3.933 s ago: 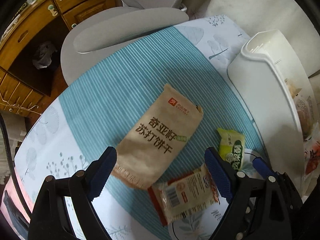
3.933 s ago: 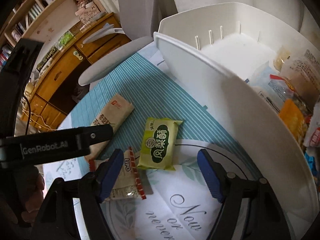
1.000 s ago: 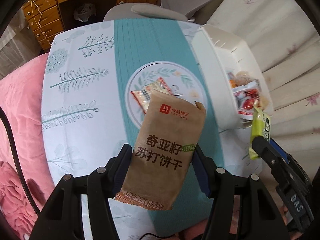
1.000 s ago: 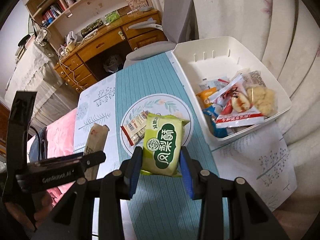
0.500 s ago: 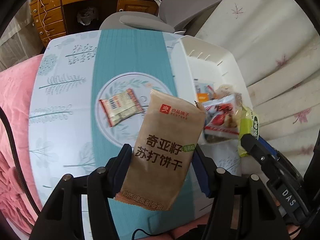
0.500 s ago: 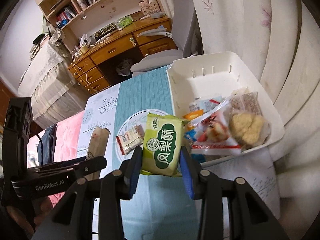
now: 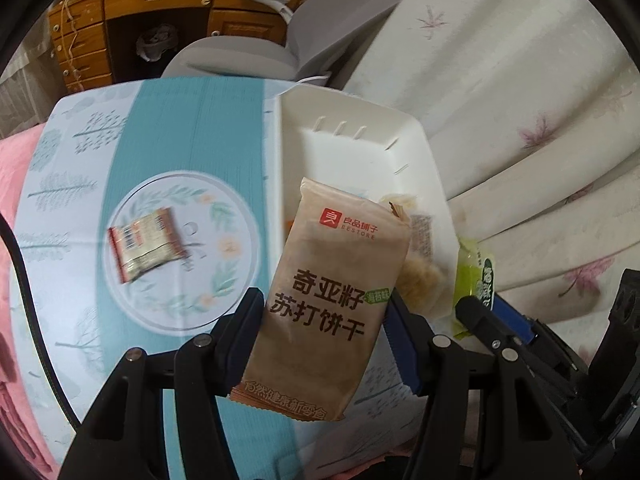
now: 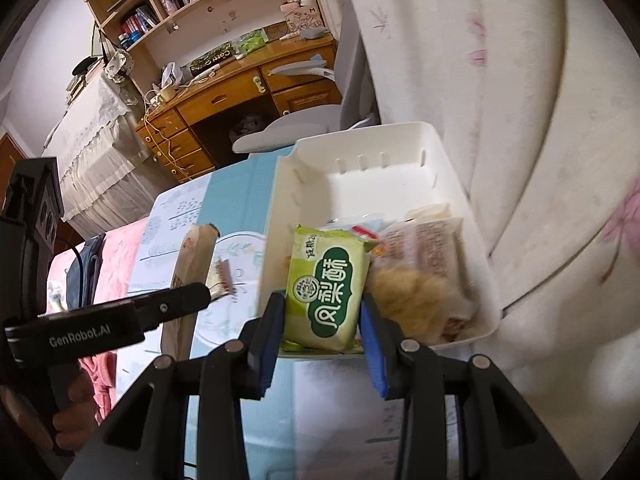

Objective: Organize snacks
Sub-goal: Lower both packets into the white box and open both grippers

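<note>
My left gripper [image 7: 324, 312] is shut on a brown cracker packet [image 7: 332, 280], held in the air over the near left part of the white bin [image 7: 348, 120]. My right gripper [image 8: 320, 320] is shut on a green pastry packet [image 8: 328, 284], also raised over the near end of the white bin [image 8: 400, 136]. That green pastry packet [image 7: 474, 272] shows at the right of the left wrist view. The bin holds several wrapped snacks [image 8: 420, 276]. A red-edged snack packet [image 7: 146, 242] lies on the round print of the tablecloth [image 7: 192, 128].
The table stands against a white floral curtain [image 8: 500, 80]. A grey chair [image 7: 248, 52] and a wooden desk [image 8: 240, 92] are beyond the far edge. Pink bedding [image 7: 16, 320] lies along the left side. A hand [image 8: 68, 420] holds the left gripper's handle.
Both grippers have carried their packets to the right, from above the tablecloth's round print to above the white bin. The red-edged packet stays on the table.
</note>
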The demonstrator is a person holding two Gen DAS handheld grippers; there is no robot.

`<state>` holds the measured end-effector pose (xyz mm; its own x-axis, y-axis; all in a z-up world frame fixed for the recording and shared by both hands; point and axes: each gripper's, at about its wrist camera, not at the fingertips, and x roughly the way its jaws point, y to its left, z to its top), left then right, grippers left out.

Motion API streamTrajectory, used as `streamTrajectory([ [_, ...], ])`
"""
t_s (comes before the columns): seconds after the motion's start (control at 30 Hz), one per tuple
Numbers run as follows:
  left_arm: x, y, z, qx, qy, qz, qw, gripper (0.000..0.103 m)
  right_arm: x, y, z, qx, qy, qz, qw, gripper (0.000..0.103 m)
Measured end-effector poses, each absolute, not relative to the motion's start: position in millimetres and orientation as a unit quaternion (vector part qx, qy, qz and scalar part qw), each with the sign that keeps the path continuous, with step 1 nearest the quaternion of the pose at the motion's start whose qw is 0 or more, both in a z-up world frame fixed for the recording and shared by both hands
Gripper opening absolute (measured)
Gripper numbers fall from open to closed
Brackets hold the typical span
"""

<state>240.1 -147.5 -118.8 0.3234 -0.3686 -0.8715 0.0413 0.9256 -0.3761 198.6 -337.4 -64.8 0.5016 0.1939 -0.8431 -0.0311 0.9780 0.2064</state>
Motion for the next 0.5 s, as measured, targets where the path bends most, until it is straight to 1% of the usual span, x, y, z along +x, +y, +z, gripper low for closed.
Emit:
streamTrajectory([
  [0.27, 267, -203, -106, -0.125, 0.547, -0.154, 0.814, 0.059, 208, -378, -68, 0.079, 0.496, 0.066, 0.862, 0.038],
  [0.5, 288, -233, -100, -0.114, 0.53, -0.17, 0.823, 0.059, 215, -397, -68, 0.066, 0.492, 0.06, 0.866, 0.038],
])
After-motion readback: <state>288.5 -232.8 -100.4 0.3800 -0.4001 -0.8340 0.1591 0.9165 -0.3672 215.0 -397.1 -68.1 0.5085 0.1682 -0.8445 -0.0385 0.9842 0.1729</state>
